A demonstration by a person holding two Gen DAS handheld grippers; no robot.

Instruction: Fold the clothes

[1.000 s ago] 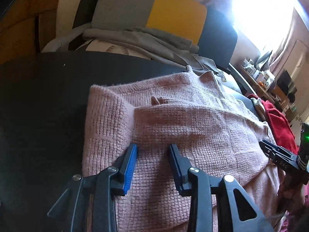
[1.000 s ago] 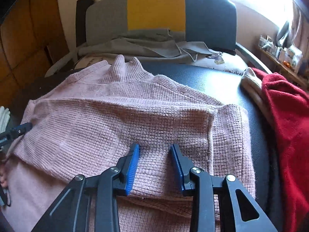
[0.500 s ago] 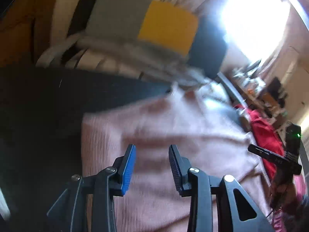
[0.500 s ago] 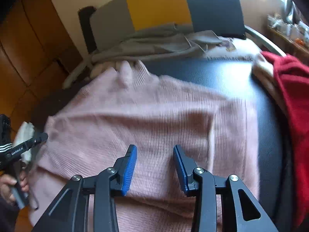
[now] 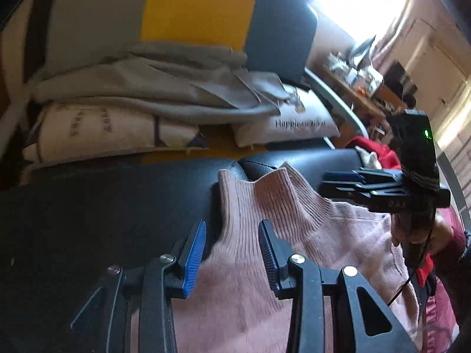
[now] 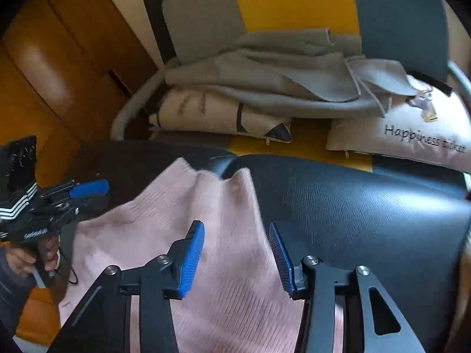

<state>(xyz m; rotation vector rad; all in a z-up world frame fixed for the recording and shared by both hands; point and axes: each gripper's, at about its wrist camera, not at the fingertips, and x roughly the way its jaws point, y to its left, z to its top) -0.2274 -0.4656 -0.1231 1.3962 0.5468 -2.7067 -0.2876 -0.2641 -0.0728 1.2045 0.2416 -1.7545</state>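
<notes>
The pink knit sweater (image 5: pixel 294 264) lies on a black leather-look surface (image 6: pixel 353 206), its ribbed collar (image 5: pixel 265 194) pointing toward the far edge, the body spreading back toward the cameras. In the left wrist view the left tool (image 5: pixel 231 253) hangs released over the left side of the collar, its blue-padded fingers (image 5: pixel 194 253) spread apart with the knit showing between them; whether the pads touch the fabric cannot be told. In the right wrist view the right tool (image 6: pixel 235 253) is likewise released, jaws wide, above the sweater's right edge where pink meets black. Each tool shows in the other's view, held by a hand (image 6: pixel 44 253). Beyond the black surface sits a stack of grey folded clothes (image 6: pixel 279 73) on cream cushions (image 6: pixel 412 129), one reading "Happiness ticket", against a grey, yellow and dark backrest (image 5: pixel 191 8). A red garment (image 5: pixel 376 150) lies at the right.
</notes>
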